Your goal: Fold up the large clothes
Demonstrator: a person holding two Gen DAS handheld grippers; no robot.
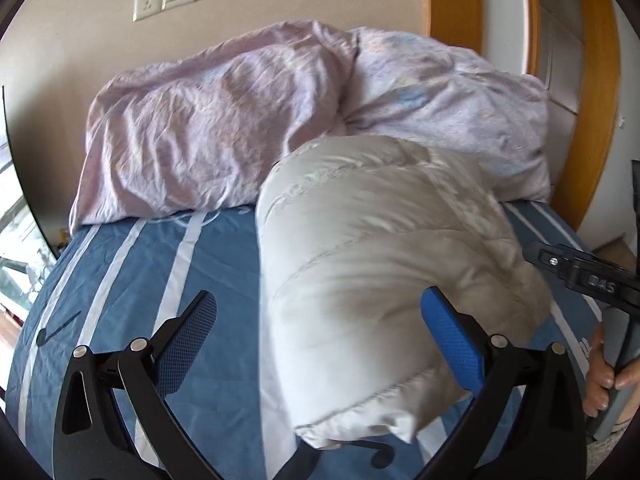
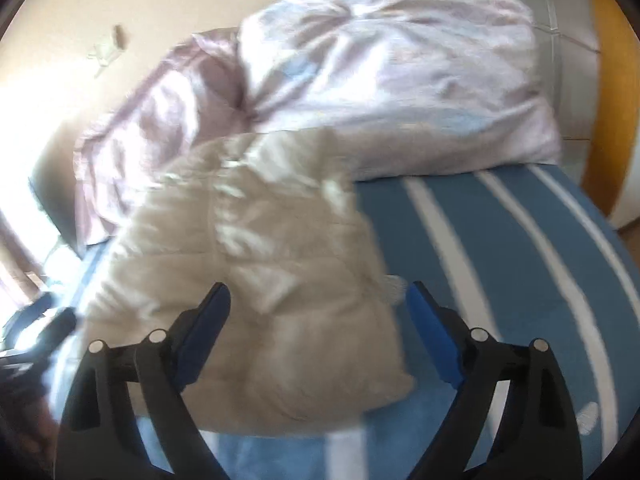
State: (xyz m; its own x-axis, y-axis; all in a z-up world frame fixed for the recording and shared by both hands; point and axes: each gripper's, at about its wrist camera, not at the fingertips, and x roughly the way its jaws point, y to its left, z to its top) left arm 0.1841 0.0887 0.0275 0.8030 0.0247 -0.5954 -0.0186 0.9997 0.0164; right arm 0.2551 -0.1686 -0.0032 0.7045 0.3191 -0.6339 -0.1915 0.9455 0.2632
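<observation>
The bed sheet [image 1: 132,280], blue with white stripes, fills the lower half of both views. In the left wrist view, open sheet lies at lower left, out to the bed edge at the left of the frame. In the right wrist view, open sheet lies at right, running to the bed edge beside the wooden door frame [image 2: 608,92]. A bunched lilac duvet [image 1: 224,120] closes off the upper centre, against the wall [image 1: 72,60].

The white padded jacket [image 1: 372,264] lies folded on the sheet, centre frame, its far end touching the duvet.

The left gripper [image 1: 320,340] stands wide; the jacket's near end lies between its fingers, pads not pressing. The right gripper [image 2: 318,332] also stands wide over the jacket's near right corner, gripping nothing. A hand [image 1: 604,376] shows at the right edge.
</observation>
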